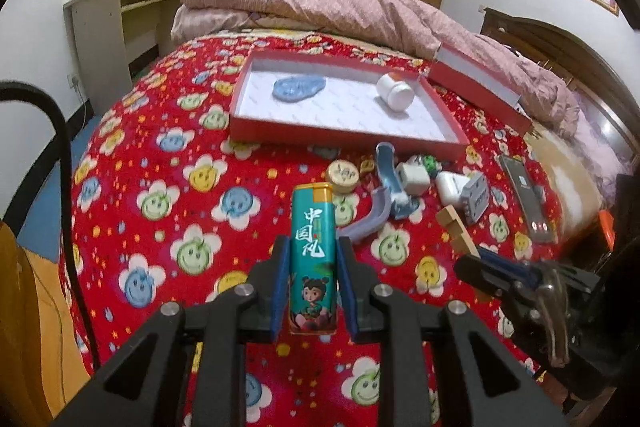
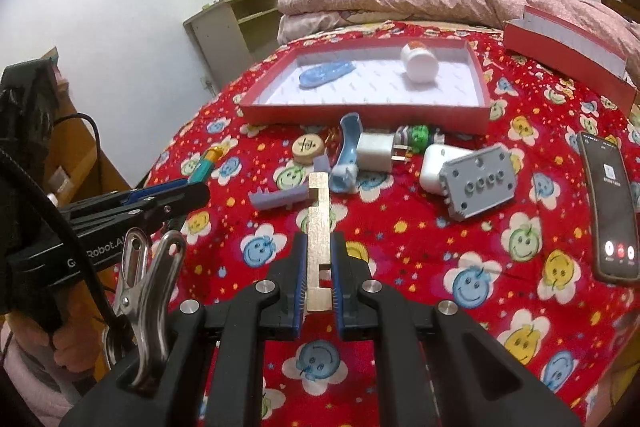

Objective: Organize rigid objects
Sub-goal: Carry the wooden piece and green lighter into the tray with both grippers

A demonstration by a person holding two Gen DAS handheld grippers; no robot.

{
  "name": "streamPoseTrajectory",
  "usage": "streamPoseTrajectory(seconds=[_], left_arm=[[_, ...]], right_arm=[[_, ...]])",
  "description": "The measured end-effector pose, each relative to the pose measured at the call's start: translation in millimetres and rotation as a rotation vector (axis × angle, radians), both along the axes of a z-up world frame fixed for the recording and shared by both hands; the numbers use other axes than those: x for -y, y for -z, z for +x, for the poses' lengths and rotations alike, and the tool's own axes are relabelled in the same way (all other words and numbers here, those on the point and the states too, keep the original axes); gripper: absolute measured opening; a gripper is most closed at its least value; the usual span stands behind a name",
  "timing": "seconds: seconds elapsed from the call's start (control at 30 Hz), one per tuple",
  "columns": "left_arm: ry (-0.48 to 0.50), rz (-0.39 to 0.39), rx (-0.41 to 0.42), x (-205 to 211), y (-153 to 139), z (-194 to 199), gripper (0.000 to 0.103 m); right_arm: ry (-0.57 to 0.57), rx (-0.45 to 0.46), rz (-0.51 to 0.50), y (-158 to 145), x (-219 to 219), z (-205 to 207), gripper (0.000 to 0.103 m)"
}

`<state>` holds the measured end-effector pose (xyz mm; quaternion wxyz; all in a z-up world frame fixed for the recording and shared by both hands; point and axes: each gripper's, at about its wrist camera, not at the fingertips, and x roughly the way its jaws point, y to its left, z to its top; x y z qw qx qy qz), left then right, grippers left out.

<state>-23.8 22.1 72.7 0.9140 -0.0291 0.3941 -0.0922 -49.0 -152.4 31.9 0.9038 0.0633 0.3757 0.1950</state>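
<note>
on the bed w/ the red smiley-flower blanket (image 1: pixel 168 155), the left gripper (image 1: pixel 313 251) has its blue pads clamped on a teal lighter w/ a gold top and cartoon print (image 1: pixel 312 255), held upright-ish above the cloth. the right gripper (image 2: pixel 319 251) is closed tight on a flat notched pale wooden piece (image 2: pixel 319 223) that sticks fwd past the fingertips. beyond them lies a shallow red cardboard tray w/ white lining (image 2: pixel 360 113), holding a blue oval plastic piece (image 2: pixel 326 74) and a white round jar on its side (image 2: pixel 419 65), apart. just in front of the tray: a round wooden chess disc (image 2: pixel 308 148), a white charger plug (image 2: pixel 376 151), a grey block w/ holes (image 2: pixel 476 183). a black phone (image 2: pixel 610 205) lies at the right.
</note>
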Motion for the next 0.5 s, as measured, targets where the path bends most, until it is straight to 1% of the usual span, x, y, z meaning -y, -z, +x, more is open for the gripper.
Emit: streamPoseTrajectory(seconds=[0.27, 0.4, 0.5], left_arm=[[0.028, 0.006, 0.045, 11, -30, 27, 0.024], [0.038, -0.017, 0.052, 14, -46, 44, 0.024], [0.031, 0.005, 0.076, 18, -60, 55, 0.024]], right_arm=[[0.008, 0.012, 0.019, -23, 11, 21, 0.012], [0.004, 0.019, 0.014, -37, 14, 36, 0.012], [0.013, 0.030, -0.004, -48, 17, 49, 0.012]])
